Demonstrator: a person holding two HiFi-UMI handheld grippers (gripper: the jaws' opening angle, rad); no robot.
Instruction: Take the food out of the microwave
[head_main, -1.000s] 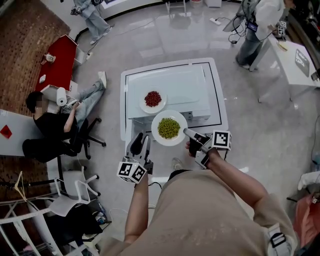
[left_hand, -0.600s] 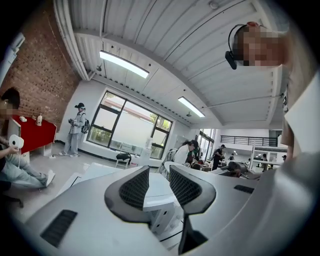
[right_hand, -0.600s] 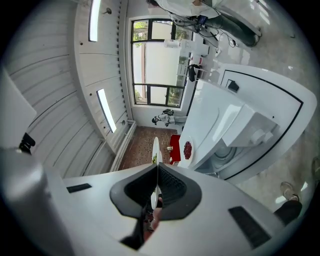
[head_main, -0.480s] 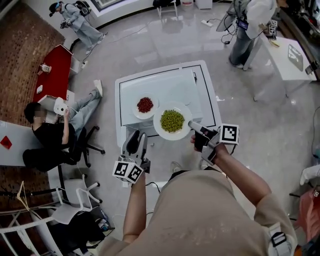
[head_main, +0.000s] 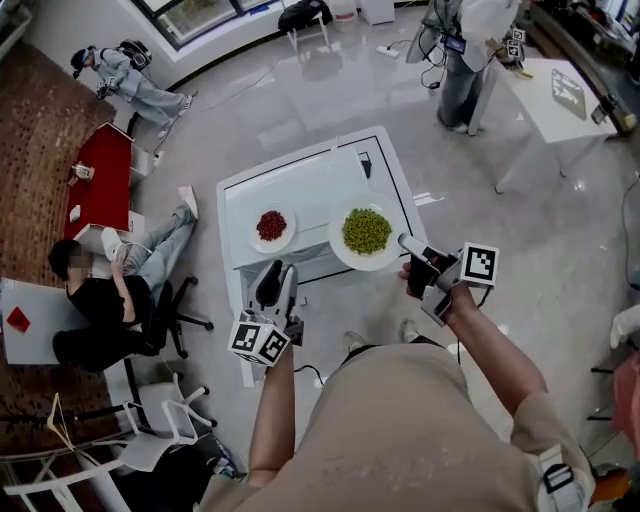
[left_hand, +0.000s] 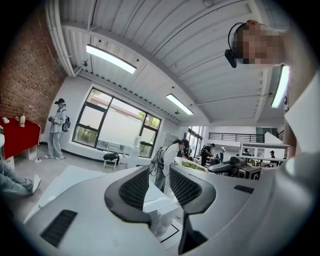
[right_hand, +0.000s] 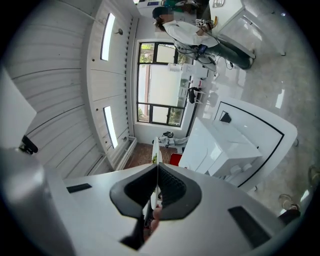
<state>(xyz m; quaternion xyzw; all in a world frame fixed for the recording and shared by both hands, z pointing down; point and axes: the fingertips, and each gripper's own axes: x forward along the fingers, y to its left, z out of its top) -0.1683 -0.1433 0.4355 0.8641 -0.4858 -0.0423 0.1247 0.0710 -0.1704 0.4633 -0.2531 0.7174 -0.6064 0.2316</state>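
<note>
Peas (head_main: 367, 230) fill a white plate (head_main: 341, 251) above the table's (head_main: 300, 185) right side, its rim clenched in the right gripper (head_main: 404, 241). Left gripper (head_main: 279, 271), nearer, stands released and empty.

- Your left gripper (head_main: 278, 274) has a smooth, matt grey plastic shell.
- Its pads (left_hand: 135, 188) are black with a fine ribbed grain.
- The plate (head_main: 341, 252) looks glazed, white and smooth (the green food (head_main: 367, 230) on it is grainy).
- The floor (head_main: 300, 80) is polished grey and mirror-glossy.
- The brick wall (left_hand: 25, 75) looks rough.
</note>
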